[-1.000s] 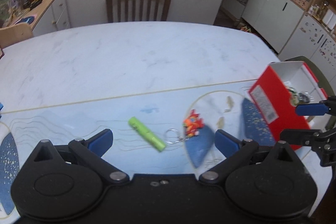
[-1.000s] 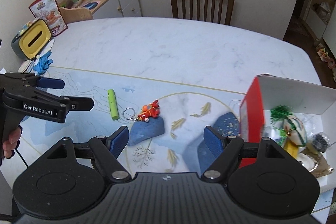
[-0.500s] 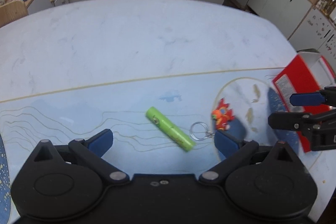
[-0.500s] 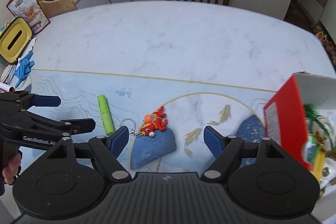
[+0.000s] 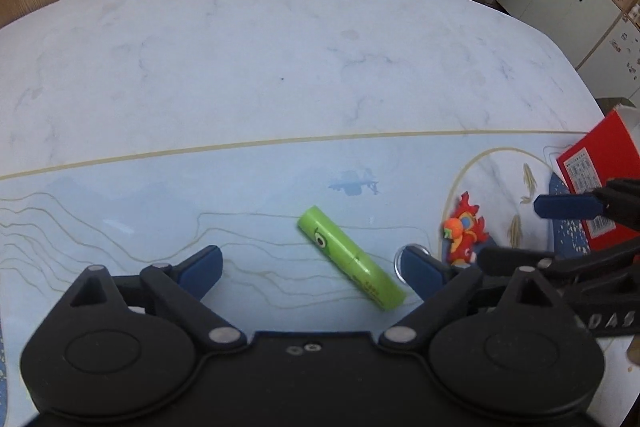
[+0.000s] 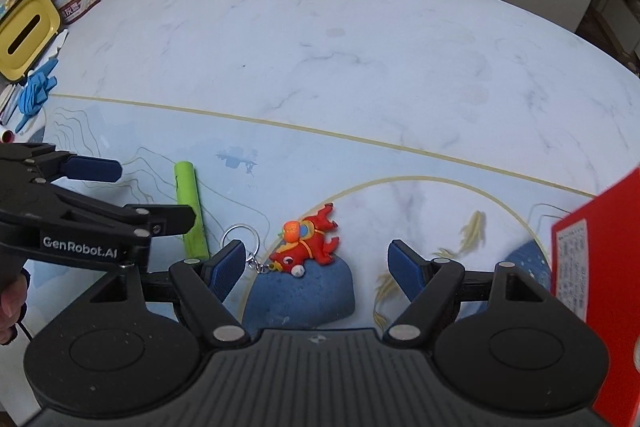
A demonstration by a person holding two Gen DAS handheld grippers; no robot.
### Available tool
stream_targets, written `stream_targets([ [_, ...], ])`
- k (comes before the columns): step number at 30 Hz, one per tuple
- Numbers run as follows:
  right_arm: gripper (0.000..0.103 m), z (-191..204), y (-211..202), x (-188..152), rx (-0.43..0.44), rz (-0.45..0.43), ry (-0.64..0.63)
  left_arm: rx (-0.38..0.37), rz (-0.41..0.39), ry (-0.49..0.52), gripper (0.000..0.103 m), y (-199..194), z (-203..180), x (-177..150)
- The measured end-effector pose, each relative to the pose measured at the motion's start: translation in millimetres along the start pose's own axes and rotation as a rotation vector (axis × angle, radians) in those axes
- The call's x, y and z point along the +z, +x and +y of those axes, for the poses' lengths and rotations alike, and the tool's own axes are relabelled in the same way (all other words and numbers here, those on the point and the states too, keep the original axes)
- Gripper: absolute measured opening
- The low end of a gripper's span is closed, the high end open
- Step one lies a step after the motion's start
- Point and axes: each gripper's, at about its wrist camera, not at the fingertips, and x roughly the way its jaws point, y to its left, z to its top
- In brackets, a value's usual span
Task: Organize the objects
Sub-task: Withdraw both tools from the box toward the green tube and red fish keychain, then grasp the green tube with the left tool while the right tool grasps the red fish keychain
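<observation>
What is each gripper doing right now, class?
Left gripper: open, empty, over the green tube.
Right gripper: open, empty, over the fish keychain.

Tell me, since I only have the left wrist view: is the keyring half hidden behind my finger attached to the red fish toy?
Observer: Yes. The right wrist view shows the whole keyring, joined to the red fish toy by a short chain.
Operator: Is the right gripper lined up on the fish?
Observer: The right gripper is open, and the fish lies at the mouth of the gap, nearer its left finger.
Operator: Anything at the table's left edge?
Observer: A yellow box and a blue glove lie there, well apart from the green tube.
</observation>
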Motion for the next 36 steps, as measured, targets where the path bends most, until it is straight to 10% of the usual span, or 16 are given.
stream_targets([
  [15,0.059,5.4,35.0,-1.1,0.004,0.002,-0.074,0.033,-0.006,-0.062,0.072,13.1,-9.4,-1.9],
  [26,0.046,18.0,35.4,0.0,-0.035,0.003,-0.116,0.060,-0.038,-0.012,0.019,8.0,-15.6,-2.2],
  [36,0.045,8.2,5.8,0.1,-0.055,-0.004,-0.080,0.036,-0.022,-0.047,0.014,4.3,-7.1,-0.5],
])
